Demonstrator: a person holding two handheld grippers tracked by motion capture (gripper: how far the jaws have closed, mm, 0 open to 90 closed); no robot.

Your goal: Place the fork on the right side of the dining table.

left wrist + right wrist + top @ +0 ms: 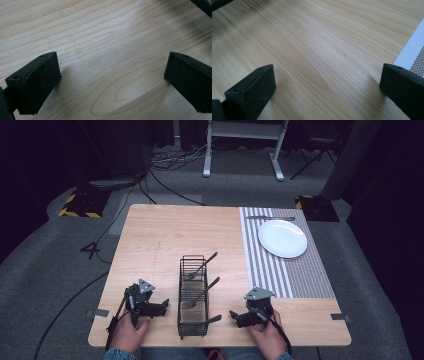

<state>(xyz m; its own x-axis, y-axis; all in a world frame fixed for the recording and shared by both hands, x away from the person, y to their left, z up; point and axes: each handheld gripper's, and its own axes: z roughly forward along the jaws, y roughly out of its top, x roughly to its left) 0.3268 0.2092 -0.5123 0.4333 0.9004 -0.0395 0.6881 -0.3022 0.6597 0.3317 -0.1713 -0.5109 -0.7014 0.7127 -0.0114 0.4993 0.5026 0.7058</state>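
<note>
**Both tongs rest open beside the wire caddy**

The left tongs (162, 307) and right tongs (234, 316) sit on the wooden surface (160, 240) — jaws spread wide, gripping nothing. Between them stands the black wire caddy (193, 296) holding 3 utensils. A white plate (282, 238) lies on the striped placemat (300, 275).

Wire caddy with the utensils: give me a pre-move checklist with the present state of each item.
1. Left tongs open and empty: ok.
2. Right tongs open and empty: ok.
3. Wire caddy upright on the table: ok.
4. Utensil handles stick out toward the right tongs, free to grab: ok.
5. White plate bare on the striped placemat: ok.
6. Which utensil is fork, spoon or knife: cannot tell.
</note>
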